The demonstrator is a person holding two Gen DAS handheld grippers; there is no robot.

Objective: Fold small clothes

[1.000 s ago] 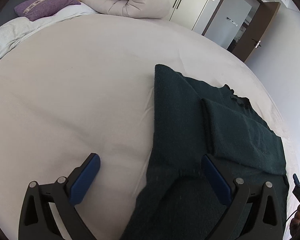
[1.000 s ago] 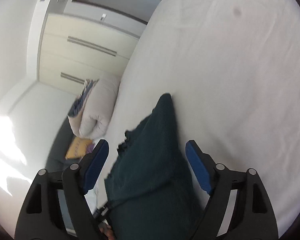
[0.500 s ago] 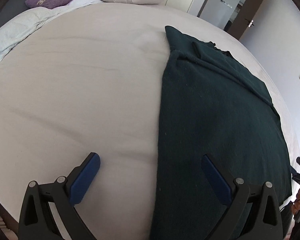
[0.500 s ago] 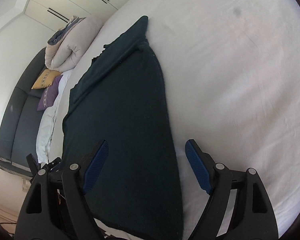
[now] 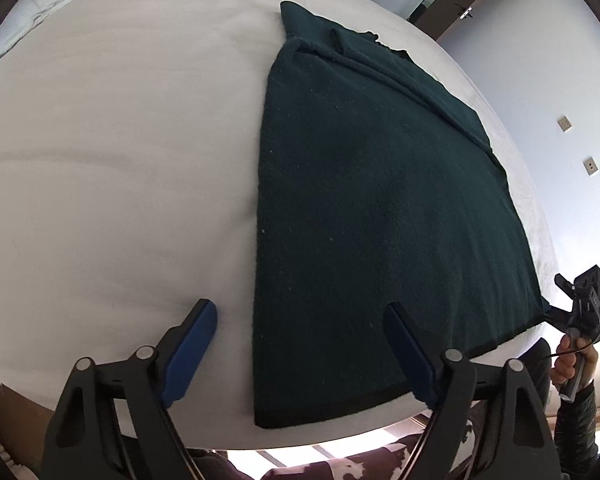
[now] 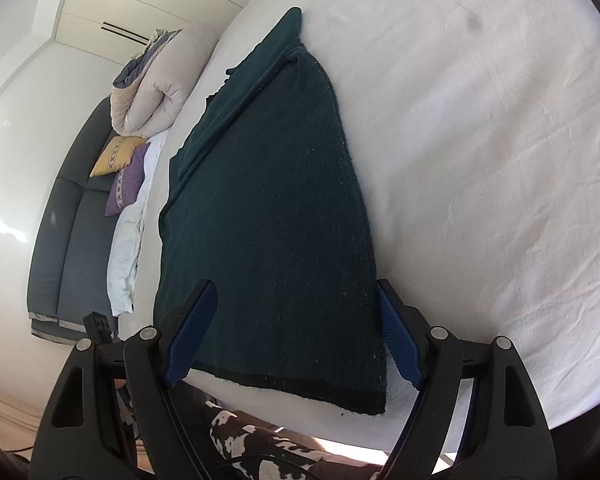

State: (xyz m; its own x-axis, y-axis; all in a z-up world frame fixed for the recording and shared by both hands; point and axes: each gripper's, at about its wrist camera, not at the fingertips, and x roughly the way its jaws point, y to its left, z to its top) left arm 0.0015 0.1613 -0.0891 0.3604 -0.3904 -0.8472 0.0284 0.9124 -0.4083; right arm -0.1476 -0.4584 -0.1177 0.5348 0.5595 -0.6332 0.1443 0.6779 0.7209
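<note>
While the dark green knitted garment (image 5: 380, 200) lies flat and folded lengthwise on the white bed sheet (image 5: 120, 140), its hem sits at the near mattress edge; the left gripper (image 5: 300, 352) has just been narrowing its jaws, which remain apart over the garment's left hem corner, gripping nothing; the right gripper (image 6: 296, 332) stands wide open, straddling the right hem corner, pads clear of the fabric
</note>
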